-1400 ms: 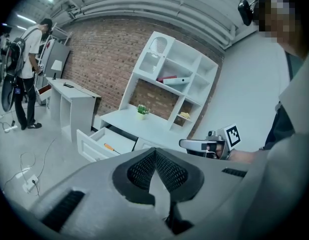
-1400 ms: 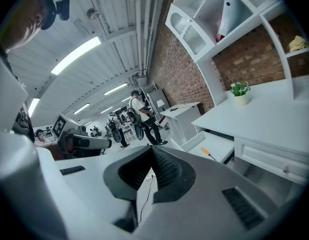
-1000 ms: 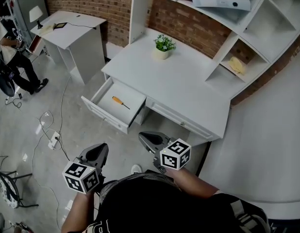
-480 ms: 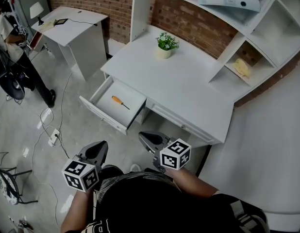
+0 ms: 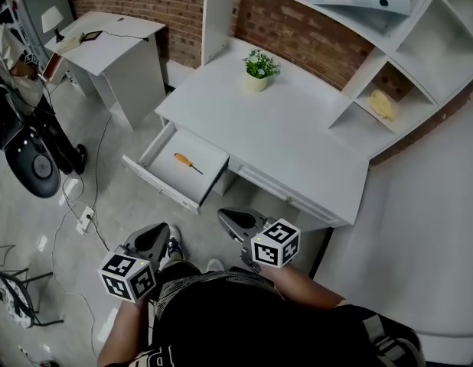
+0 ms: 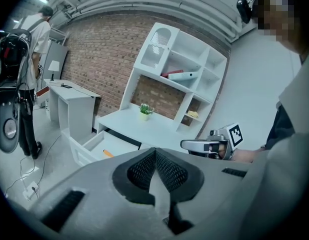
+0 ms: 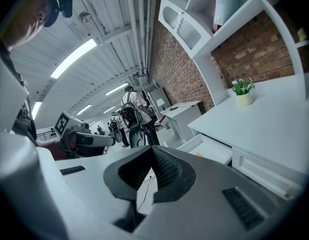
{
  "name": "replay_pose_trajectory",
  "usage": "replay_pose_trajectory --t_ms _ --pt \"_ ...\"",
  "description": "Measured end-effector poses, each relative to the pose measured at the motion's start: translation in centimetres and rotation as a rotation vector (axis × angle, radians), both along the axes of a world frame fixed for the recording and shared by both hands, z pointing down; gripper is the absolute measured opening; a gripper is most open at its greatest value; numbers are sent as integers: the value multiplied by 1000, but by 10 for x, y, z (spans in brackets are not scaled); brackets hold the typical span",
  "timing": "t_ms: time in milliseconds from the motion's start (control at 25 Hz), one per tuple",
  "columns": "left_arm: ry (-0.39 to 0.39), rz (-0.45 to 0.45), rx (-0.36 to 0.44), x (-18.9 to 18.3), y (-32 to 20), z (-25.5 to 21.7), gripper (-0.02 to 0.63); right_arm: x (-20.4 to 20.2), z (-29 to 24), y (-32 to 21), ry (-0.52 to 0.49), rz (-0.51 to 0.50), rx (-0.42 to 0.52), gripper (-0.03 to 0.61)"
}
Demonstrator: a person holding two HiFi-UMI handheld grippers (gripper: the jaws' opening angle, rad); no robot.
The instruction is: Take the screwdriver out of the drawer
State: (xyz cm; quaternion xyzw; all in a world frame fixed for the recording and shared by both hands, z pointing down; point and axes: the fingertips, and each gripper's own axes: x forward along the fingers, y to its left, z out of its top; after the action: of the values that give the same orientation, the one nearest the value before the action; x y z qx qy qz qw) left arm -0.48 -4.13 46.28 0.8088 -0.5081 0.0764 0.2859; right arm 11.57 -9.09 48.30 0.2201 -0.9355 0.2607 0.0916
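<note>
The screwdriver (image 5: 187, 163), with an orange handle and a dark shaft, lies in the open white drawer (image 5: 148, 176) at the desk's left end. Both grippers hang well short of the drawer, over the floor near my body. My left gripper (image 5: 154, 236) is shut and holds nothing. My right gripper (image 5: 233, 220) is likewise shut and empty, nearer the desk's front edge. In the left gripper view the jaws (image 6: 155, 151) meet, with the drawer (image 6: 83, 145) and the orange handle (image 6: 108, 153) beyond. The right gripper view shows its closed jaws (image 7: 153, 150) and the drawer (image 7: 207, 147) far ahead.
A potted plant (image 5: 258, 70) stands on the white desk (image 5: 298, 140) under a shelf unit (image 5: 389, 60). A small white table (image 5: 114, 48) stands to the left. A person (image 5: 18, 75) with a black round object (image 5: 36, 163) is at far left. Cables and a power strip (image 5: 85, 219) lie on the floor.
Both grippers have stayed nearly still and shut. The person at the far left has moved nearer, and a black round object has come into the head view.
</note>
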Motion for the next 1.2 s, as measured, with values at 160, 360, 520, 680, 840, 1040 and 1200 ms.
replay_pose_trajectory --t_ms 160,360,520,680,840,1040,1200 --pt "-3 30 7 5 -13 -1 17 7 4 -8 13 25 -9 5" --pt "3 41 -6 4 -24 1 17 6 5 -20 22 33 -11 5" --pt "-4 55 -7 -1 -32 3 17 -5 9 -27 27 25 -18 5" --pt "-10 47 -6 -16 -48 2 17 -19 8 -38 42 11 -15 5" --pt "-20 62 11 -31 -70 -1 17 -31 6 -59 59 23 -7 5" --pt "-9 88 0 -54 -98 0 17 -56 2 -86 73 40 -2 5" --pt "-4 117 2 -72 -125 -1 17 -80 -2 -109 91 48 25 5"
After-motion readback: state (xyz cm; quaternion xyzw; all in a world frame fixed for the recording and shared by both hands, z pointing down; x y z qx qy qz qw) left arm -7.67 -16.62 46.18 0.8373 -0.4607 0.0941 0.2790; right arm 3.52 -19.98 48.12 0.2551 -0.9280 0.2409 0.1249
